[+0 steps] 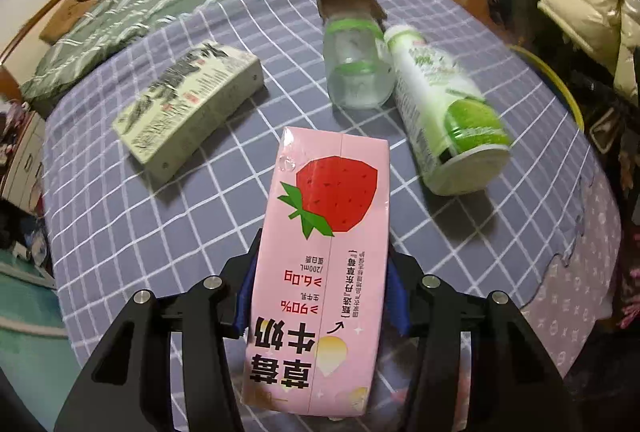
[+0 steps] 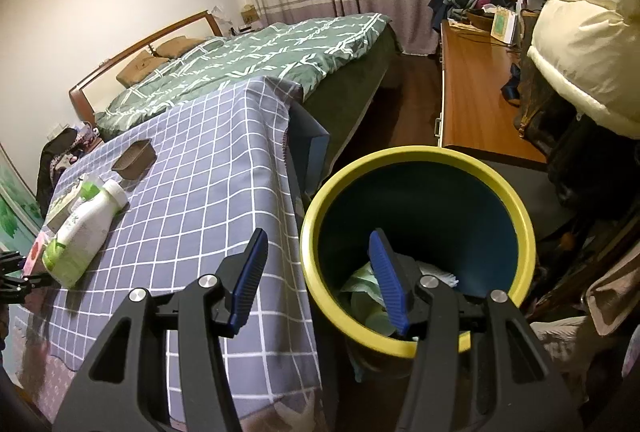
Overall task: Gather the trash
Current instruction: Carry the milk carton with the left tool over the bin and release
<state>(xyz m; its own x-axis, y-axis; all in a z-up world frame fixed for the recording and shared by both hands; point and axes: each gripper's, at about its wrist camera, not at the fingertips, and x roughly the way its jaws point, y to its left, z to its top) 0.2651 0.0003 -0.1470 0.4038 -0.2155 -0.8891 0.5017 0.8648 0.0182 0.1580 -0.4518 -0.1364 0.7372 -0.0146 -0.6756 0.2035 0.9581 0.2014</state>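
Note:
My left gripper [image 1: 322, 272] is shut on a pink strawberry milk carton [image 1: 324, 216], its blue pads pressing both long sides, above the blue checked tablecloth [image 1: 160, 232]. On the cloth lie a white and green bottle [image 1: 440, 112], a clear jar [image 1: 356, 68], a pale printed box [image 1: 188, 100] and a brown tray [image 1: 352, 6]. My right gripper [image 2: 318, 244] is open and holds nothing, hovering over the table's edge and the yellow-rimmed bin [image 2: 516, 208]. The bin has crumpled trash [image 2: 368, 296] at its bottom. The right wrist view also shows the bottle [image 2: 84, 228] and the tray [image 2: 134, 158].
A bed with a green cover [image 2: 260, 56] stands beyond the table. A wooden desk [image 2: 476, 100] with clutter runs along the right, with a cream padded jacket [image 2: 580, 44] hanging beside it. The bin stands on the floor tight against the table's right edge.

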